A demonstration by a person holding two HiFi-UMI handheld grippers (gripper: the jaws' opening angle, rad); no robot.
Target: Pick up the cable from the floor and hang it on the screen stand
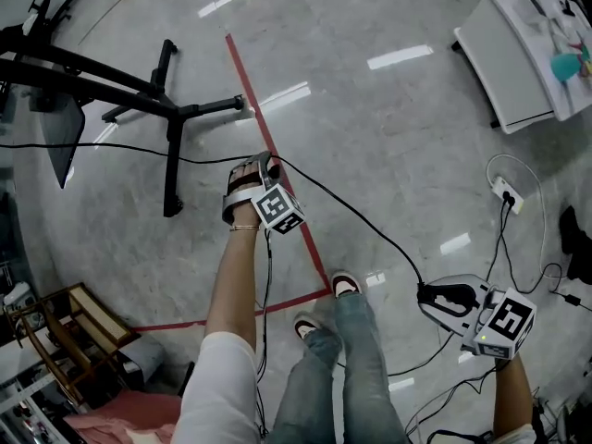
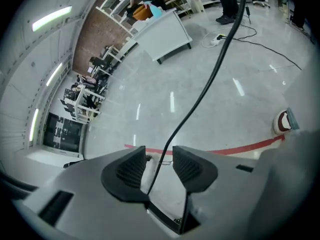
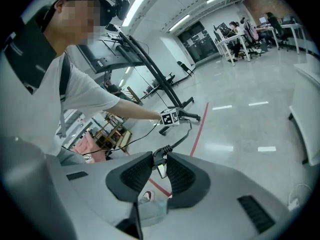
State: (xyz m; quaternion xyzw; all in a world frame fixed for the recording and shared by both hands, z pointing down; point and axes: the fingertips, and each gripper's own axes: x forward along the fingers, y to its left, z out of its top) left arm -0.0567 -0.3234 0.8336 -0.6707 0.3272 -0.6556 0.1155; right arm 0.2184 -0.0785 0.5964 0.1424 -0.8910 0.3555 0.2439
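Observation:
A thin black cable (image 1: 356, 215) stretches from the left edge, past the black screen stand (image 1: 171, 109), through my left gripper (image 1: 264, 163), then down to my right gripper (image 1: 424, 294). In the left gripper view the cable (image 2: 200, 96) runs between the jaws of the left gripper (image 2: 159, 155), which stand apart without pressing it. In the right gripper view the right gripper (image 3: 159, 160) is shut on the cable's plug (image 3: 160, 154), held above the floor. From there the cable (image 3: 182, 138) leads away toward the left gripper's marker cube (image 3: 169, 117) and the stand (image 3: 150, 59).
A red tape line (image 1: 268, 137) crosses the grey floor. A white cart (image 1: 504, 54) stands at the upper right. A power strip (image 1: 504, 191) with loose cables lies at the right. A wooden rack (image 1: 83, 317) sits at the lower left. My feet (image 1: 344, 285) are below centre.

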